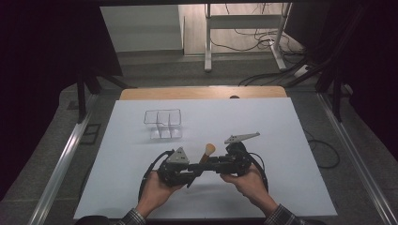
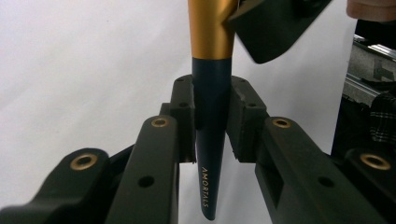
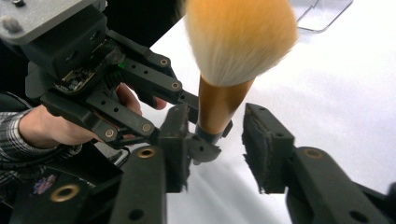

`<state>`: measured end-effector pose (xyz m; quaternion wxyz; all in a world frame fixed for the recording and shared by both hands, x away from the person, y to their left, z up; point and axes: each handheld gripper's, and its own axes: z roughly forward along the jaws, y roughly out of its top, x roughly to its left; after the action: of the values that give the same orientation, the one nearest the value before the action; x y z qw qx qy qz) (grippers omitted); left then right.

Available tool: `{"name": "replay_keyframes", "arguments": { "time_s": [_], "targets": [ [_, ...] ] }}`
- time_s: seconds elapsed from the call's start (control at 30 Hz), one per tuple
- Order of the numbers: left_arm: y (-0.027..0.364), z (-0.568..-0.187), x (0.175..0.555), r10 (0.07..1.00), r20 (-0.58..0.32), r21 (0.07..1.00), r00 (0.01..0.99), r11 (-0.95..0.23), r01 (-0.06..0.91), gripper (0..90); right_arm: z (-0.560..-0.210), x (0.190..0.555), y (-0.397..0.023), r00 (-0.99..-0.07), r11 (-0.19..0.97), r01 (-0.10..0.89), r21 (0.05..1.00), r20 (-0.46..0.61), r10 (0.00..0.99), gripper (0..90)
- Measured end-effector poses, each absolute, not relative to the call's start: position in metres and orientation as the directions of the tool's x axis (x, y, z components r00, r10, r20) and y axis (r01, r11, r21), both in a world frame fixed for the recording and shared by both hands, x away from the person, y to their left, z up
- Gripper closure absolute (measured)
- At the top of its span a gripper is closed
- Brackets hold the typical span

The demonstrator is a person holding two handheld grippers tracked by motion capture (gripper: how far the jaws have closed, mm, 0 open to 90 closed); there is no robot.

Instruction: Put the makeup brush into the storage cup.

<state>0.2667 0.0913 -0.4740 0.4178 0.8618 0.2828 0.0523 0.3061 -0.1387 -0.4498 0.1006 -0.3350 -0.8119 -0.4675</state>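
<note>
White sheeting covers the table under dim room light. Left gripper (image 2: 211, 119) is clamped on the dark handle of a makeup brush (image 2: 212, 93), holding it upright above the table so the other tool can reach it. Right gripper (image 3: 217, 140) stands apart around the gold ferrule, one jaw touching or nearly so. Its view shows the orange bristles; the high view shows a clear divided organizer (image 1: 163, 123) farther back, probably the destination.
</note>
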Motion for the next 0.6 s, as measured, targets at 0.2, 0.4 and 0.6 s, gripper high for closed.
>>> {"name": "replay_keyframes", "arguments": {
  "time_s": [0.2, 0.4, 0.6],
  "targets": [
    [0.0955, -0.4733, 0.268, 0.543, -0.151, 0.748, 0.826, -0.484, 0.455, 74.6, -0.4483, 0.3059, -0.1399, -0.777, 0.371, 0.604, 0.705, 0.417, 0.472, 48.9],
    [0.0995, -0.4724, 0.2688, 0.551, -0.154, 0.746, 0.82, -0.479, 0.462, 74.5, -0.4472, 0.3052, -0.1414, -0.793, 0.404, 0.575, 0.712, 0.363, 0.489, 41.6],
    [0.1015, -0.4715, 0.269, 0.551, -0.149, 0.745, 0.821, -0.483, 0.46, 74.6, -0.4476, 0.304, -0.1422, -0.807, 0.435, 0.548, 0.714, 0.316, 0.499, 36.9]
  ]
}}
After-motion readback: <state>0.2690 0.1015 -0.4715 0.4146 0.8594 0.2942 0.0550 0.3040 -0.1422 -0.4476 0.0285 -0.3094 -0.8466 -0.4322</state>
